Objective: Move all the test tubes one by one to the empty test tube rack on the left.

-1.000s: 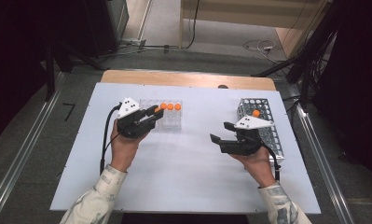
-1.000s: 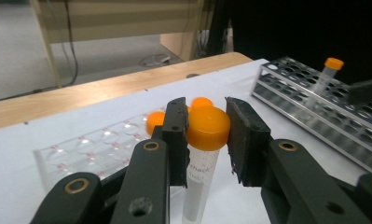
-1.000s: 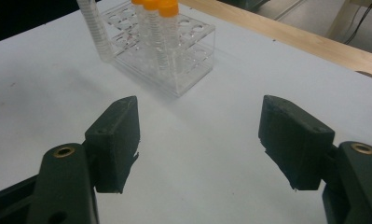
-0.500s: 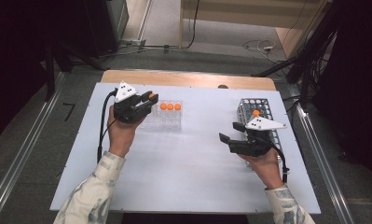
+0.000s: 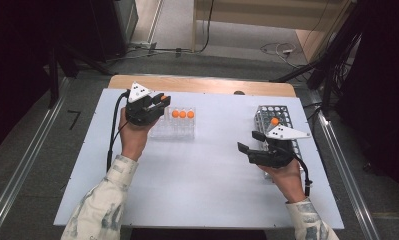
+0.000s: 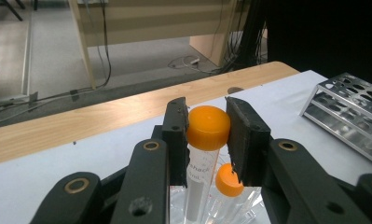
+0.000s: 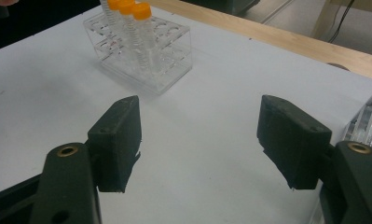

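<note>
Left gripper [image 5: 159,102]: it grips a tube by its orange cap. In the left gripper view [image 6: 207,128] the two black jaws press on both sides of the cap.

Tube [image 6: 203,154]: it stands upright between the jaws, with its clear body hanging down toward the clear rack. It has a white strip with print on it. In the high view its cap [image 5: 163,98] shows at the left end of the clear rack.

Clear rack [image 5: 179,129]: it sits on the table, at the back and to the left. Three more tubes [image 5: 182,114] with orange caps stand in it in a row. In the right gripper view the rack [image 7: 144,49] is far off, with the three tubes standing tall.

Right gripper [image 5: 249,142]: its jaws are wide apart with nothing between them. In the right gripper view [image 7: 200,140] there is bare white table between the jaws. It hangs over the table, just beside the metal rack.

Metal rack [image 5: 287,120]: it sits at the right side of the table. One tube with an orange cap [image 5: 274,121] stands in it, near the back.

Table [image 5: 202,190]: it is white, with a wood strip along its far edge.

Hands: each hand holds one gripper, and the sleeves come in from the bottom of the high view.
</note>
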Tool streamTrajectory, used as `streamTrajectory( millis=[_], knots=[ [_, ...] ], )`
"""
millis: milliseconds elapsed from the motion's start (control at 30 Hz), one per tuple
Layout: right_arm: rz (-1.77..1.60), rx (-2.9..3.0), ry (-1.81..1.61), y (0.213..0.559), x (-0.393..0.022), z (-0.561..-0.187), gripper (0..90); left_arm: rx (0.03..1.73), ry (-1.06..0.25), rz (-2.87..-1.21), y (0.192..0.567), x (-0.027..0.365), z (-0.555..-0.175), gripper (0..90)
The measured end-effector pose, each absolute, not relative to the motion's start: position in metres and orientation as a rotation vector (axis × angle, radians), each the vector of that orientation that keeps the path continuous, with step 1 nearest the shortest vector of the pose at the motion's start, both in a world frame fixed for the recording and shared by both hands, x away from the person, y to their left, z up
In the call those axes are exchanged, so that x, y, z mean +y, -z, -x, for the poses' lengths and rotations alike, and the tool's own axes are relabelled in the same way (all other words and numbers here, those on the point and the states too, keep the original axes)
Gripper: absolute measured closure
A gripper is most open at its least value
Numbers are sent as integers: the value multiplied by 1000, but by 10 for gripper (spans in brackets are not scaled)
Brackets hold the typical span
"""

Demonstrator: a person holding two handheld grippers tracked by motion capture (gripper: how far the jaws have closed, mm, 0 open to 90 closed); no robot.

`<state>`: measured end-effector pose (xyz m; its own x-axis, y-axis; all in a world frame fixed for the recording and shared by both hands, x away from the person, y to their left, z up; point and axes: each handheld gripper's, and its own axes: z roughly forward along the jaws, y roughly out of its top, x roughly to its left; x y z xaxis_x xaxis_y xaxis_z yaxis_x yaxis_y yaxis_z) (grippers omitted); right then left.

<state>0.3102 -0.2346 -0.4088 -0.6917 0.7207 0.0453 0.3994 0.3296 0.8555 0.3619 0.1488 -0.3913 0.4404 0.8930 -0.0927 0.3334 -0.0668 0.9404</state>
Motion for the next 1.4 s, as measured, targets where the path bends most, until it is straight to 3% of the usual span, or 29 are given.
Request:
streamTrajectory(
  millis=[867,1067,1400],
  knots=[
    [-1003,2264,-1292,412,-235,-311,294,1108,-649,-1670,417,146,-360,694],
    [-1003,2259,-1296,412,-236,-311,294,1116,-651,-1649,415,148,-359,583],
    [-1026,2234,-1291,411,-242,-313,294,1113,-646,-1633,412,149,-354,535]
  ],
)
